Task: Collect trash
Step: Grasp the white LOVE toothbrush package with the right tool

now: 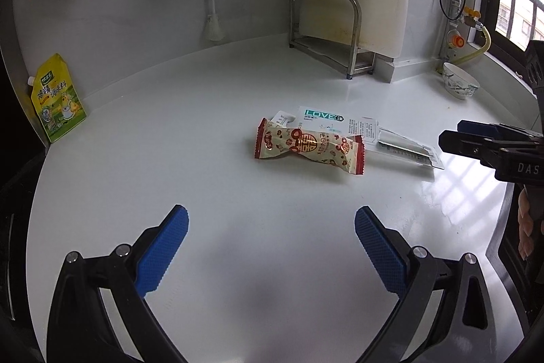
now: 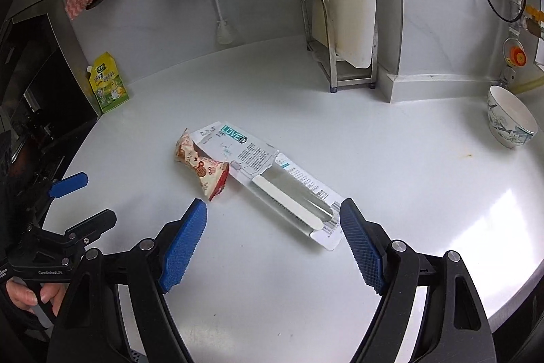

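A red-and-cream snack wrapper [image 1: 307, 147] [image 2: 200, 167] lies on the white counter [image 1: 170, 159], overlapping one end of a torn white blister pack [image 1: 340, 121] [image 2: 285, 196] printed "LOVE". My left gripper [image 1: 271, 216] is open and empty, a short way in front of the wrapper. The right wrist view shows it at the left edge [image 2: 95, 198]. My right gripper [image 2: 272, 210] is also open. The pack's near end lies between its fingertips, close to the right pad [image 2: 360, 244], and neither pad presses on it. In the left wrist view it comes in from the right [image 1: 452, 133].
A yellow seasoning pouch [image 1: 56, 101] leans on the back left wall. A patterned bowl [image 2: 510, 118] stands at the far right. A steel rack [image 1: 326, 22] holds a white cutting board at the back. A bottle brush [image 1: 212, 5] and cloths hang on the wall.
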A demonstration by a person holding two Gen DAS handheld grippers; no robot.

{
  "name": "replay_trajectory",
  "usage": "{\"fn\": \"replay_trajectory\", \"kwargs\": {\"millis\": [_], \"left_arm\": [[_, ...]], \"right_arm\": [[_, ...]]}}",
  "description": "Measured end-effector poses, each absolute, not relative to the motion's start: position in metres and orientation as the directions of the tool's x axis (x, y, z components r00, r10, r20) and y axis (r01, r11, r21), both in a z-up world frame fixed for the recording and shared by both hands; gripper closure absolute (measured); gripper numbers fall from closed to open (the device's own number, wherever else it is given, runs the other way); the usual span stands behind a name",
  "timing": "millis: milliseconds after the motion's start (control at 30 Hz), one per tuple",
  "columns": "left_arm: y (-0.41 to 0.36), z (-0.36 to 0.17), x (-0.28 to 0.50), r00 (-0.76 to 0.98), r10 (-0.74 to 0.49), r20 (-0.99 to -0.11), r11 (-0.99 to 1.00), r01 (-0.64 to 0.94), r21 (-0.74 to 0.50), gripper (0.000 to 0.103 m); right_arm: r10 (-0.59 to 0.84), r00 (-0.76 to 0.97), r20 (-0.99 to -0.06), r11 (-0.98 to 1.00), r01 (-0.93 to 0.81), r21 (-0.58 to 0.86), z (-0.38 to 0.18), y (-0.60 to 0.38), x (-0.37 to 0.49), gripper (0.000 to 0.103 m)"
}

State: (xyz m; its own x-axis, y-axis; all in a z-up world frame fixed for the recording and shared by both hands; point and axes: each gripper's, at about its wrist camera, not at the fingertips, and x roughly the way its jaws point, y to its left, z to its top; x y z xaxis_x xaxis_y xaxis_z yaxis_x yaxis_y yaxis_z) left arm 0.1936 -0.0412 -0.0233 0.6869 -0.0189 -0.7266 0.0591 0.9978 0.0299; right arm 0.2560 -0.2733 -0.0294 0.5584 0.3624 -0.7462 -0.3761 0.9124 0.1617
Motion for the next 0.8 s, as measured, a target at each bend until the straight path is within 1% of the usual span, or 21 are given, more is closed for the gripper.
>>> {"fn": "replay_trajectory", "kwargs": {"millis": [167, 200, 300, 400, 533, 700, 800], "left_arm": [[-0.040, -0.032, 0.207, 0.674, -0.025, -0.738, 0.999, 0.045, 0.008, 0.006], [-0.040, -0.034, 0.209, 0.672, -0.025, -0.740, 0.999, 0.041, 0.003, 0.006], [-0.038, -0.037, 0.214, 0.669, -0.020, -0.743, 1.000, 0.030, 0.000, 0.006], [-0.037, -0.039, 0.218, 0.667, -0.017, -0.745, 1.000, 0.025, -0.001, 0.006], [-0.037, -0.040, 0.222, 0.670, -0.005, -0.742, 1.000, 0.021, 0.012, 0.006], [-0.033, -0.039, 0.224, 0.674, -0.019, -0.738, 1.000, 0.023, -0.004, 0.006], [-0.031, -0.040, 0.226, 0.676, -0.004, -0.737, 1.000, 0.015, 0.009, 0.006]], "right_arm": [[0.272, 0.551, -0.789, 0.889, -0.458, -0.014, -0.041, -0.254, 0.279, 0.026], [0.266, 0.537, -0.801, 0.877, -0.480, -0.031, -0.044, -0.250, 0.283, 0.026], [0.282, 0.452, -0.847, 0.831, -0.556, -0.020, -0.053, -0.238, 0.293, 0.026], [0.267, 0.408, -0.873, 0.796, -0.605, -0.039, -0.062, -0.229, 0.299, 0.026], [0.242, 0.392, -0.888, 0.773, -0.631, -0.068, -0.066, -0.222, 0.308, 0.026], [0.232, 0.342, -0.911, 0.750, -0.659, -0.056, -0.077, -0.217, 0.326, 0.024], [0.224, 0.329, -0.917, 0.728, -0.682, -0.067, -0.082, -0.209, 0.333, 0.024]]}}
